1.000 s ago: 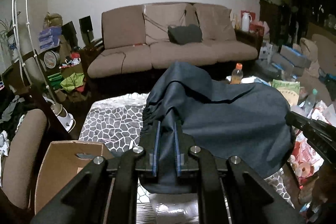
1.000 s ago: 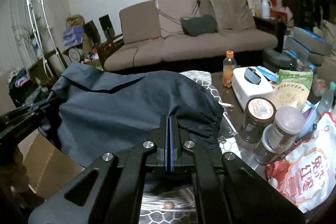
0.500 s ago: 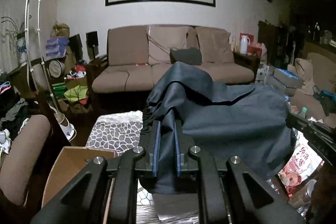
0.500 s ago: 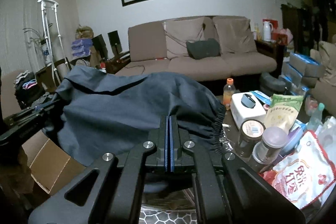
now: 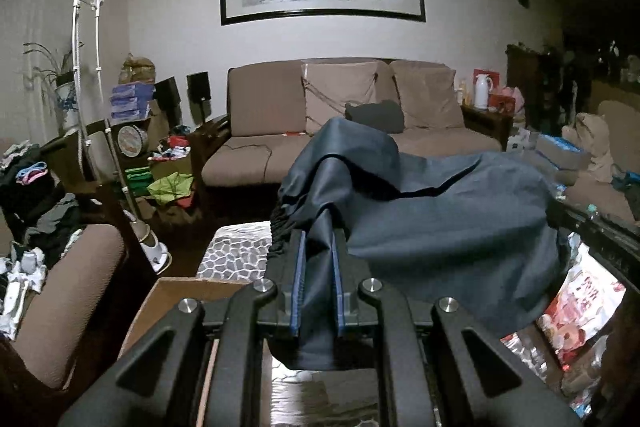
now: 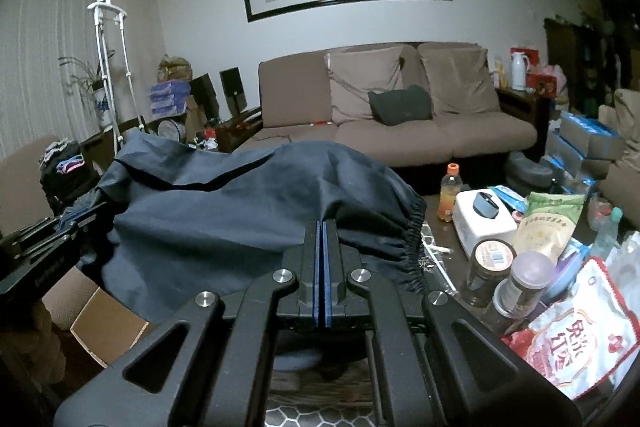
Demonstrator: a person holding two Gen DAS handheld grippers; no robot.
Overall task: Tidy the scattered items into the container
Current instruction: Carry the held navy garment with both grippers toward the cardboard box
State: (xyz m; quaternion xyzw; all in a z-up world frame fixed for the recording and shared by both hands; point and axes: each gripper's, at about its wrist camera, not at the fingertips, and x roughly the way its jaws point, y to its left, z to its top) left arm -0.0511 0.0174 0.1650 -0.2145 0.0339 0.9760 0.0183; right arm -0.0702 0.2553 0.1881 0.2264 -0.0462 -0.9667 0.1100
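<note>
A dark blue garment (image 5: 440, 219) with an elastic waistband hangs stretched in the air between both grippers. My left gripper (image 5: 318, 239) is shut on a thick fold of its waistband. My right gripper (image 6: 321, 227) is shut on the other end of the garment (image 6: 240, 211), near the gathered elastic edge. In the right wrist view the left gripper (image 6: 66, 223) shows at the left edge, gripping the cloth. An open cardboard box (image 5: 180, 295) sits below and left of the garment; its flap (image 6: 108, 323) shows under the cloth.
A glass table carries a white tissue box (image 6: 486, 223), an orange drink bottle (image 6: 450, 193), jars (image 6: 486, 273), and snack bags (image 6: 580, 327). A brown sofa (image 5: 360, 131) stands behind. A brown chair (image 5: 60, 291) with clothes is at the left.
Both grippers have risen with the garment, lifting it clear above the table. The views have tilted up, showing more of the wall and painting.
</note>
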